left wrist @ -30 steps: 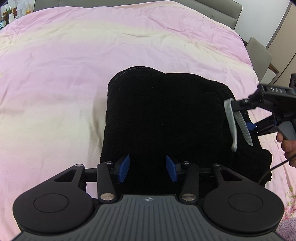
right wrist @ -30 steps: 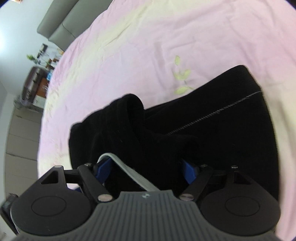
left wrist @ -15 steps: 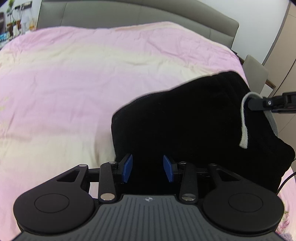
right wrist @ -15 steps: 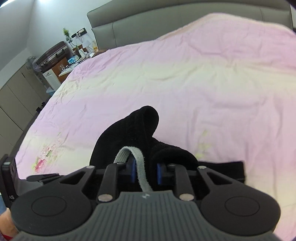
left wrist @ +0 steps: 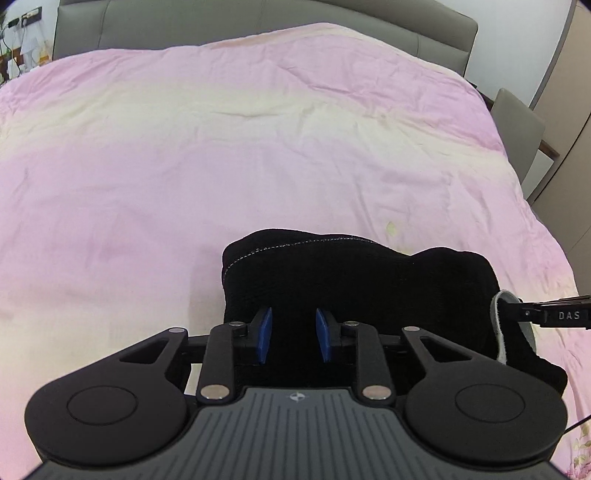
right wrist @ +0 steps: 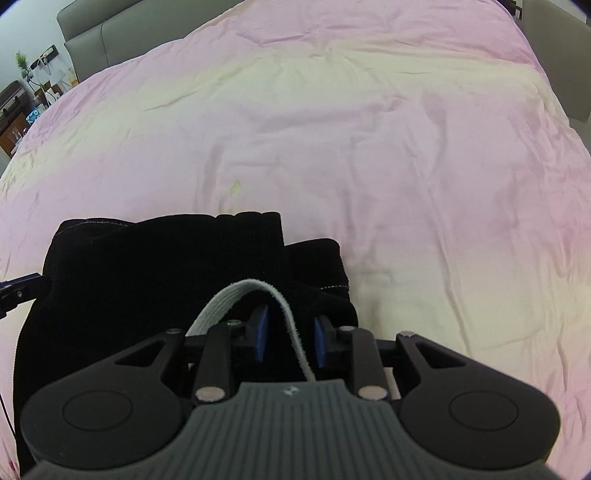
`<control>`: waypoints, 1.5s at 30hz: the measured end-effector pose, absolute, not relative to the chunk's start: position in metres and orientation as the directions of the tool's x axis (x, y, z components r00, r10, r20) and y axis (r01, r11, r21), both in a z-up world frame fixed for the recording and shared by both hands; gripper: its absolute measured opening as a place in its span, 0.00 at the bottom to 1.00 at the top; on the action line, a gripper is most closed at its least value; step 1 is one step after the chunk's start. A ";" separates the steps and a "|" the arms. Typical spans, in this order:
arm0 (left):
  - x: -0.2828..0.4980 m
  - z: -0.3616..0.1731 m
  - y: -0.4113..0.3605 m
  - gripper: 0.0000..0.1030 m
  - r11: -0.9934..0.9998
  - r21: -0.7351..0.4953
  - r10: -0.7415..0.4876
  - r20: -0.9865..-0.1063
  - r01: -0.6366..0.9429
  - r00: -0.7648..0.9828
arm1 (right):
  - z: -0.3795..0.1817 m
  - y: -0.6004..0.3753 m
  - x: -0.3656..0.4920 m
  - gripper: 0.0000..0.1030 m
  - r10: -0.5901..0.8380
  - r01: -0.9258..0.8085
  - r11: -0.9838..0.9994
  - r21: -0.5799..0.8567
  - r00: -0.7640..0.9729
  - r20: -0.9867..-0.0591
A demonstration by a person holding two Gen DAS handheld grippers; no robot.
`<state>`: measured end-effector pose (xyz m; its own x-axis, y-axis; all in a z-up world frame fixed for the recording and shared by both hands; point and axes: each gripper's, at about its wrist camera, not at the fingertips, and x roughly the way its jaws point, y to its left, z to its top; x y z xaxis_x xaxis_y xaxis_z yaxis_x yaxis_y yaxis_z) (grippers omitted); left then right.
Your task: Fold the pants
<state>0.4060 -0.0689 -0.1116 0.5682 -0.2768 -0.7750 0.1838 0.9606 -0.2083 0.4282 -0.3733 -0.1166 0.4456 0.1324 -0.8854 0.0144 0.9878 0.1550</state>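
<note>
Nearest the left camera, the left gripper [left wrist: 291,338] holds its blue pads a narrow way apart with black cloth filling the gap; whether they pinch that cloth or only rest against it I cannot tell. Just beyond the pads lies the pants [left wrist: 354,291], a dark, thick bundle with a stitched hem along its far edge, resting on the pink bedspread [left wrist: 258,147]. At the right end of the pants, the right gripper [right wrist: 290,341] has its jaws narrow around black cloth, and the grey drawstring [right wrist: 240,293] loops out from between them and arches over the bundle. From the left view, that same gripper shows as a dark bar meeting the right end of the pants, with the drawstring curling beside it.

A second ago the pants spread wide and tall before the left camera, with the right side lifted. Half a second ago the right end was raised above the rest. Now the bundle sits low and short, close to both grippers, so the raised part has come down onto the lower layer. I judge this fold nearly laid; what remains is to let go and smooth it.

Beyond the pants the bedspread runs bare and lightly creased to the grey headboard [left wrist: 258,26].
</note>
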 end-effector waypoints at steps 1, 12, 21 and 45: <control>0.411 -0.117 -0.071 0.27 0.961 -0.212 -0.276 -0.782 0.178 0.559 | -0.118 -0.372 0.430 0.19 0.127 0.006 0.990 0.144 0.440 -0.889; 0.405 -0.111 -0.089 0.21 0.968 -0.066 -0.196 -0.806 0.244 0.559 | -0.107 -0.367 0.424 0.29 0.106 -0.017 0.994 0.109 0.422 -0.900; 0.308 -0.056 -0.062 0.32 0.965 -0.074 -0.220 -0.746 0.250 0.629 | -0.056 -0.350 0.342 0.32 0.112 -0.205 0.979 -0.001 0.539 -0.835; 0.220 -0.129 -0.064 0.33 0.972 -0.119 -0.207 -0.844 0.205 0.494 | -0.121 -0.328 0.293 0.32 0.094 -0.265 0.962 -0.060 0.530 -0.843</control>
<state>0.2196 -0.0644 -0.1286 0.4939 -0.2074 -0.8444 0.2045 0.9716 -0.1190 0.2929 -0.3283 -0.1210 0.5300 0.0935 -0.8428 -0.2651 0.9624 -0.0599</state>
